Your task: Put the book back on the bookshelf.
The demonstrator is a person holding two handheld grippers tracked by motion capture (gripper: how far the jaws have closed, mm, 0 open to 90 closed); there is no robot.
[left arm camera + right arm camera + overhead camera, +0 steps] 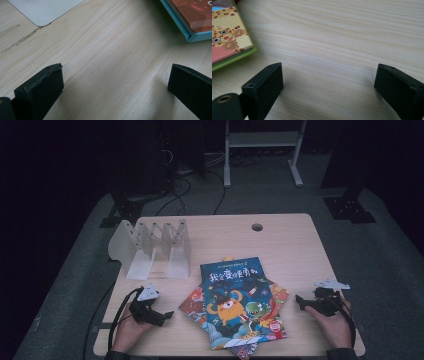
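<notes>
A pile of picture books lies at the front middle of the wooden table point(290, 245); the top one is a blue-covered book point(239, 301) with an orange monster on it. Under it lie a red-covered book point(192, 304) and a green-edged book point(278, 295). My left gripper point(169, 316) rests on the table left of the pile, open, jaws wide over bare wood point(115, 70). A blue-edged book corner point(192, 20) lies ahead. My right gripper point(298, 301) rests right of the pile, open and empty point(328, 75), with the green-edged book's corner point(229, 42) close by.
A white multi-slot book rack point(152, 247) stands at the back left of the table; its base plate point(45, 10) lies ahead of the left gripper. A cable hole point(257, 227) is near the far edge. Dark stands and cables sit on the floor beyond.
</notes>
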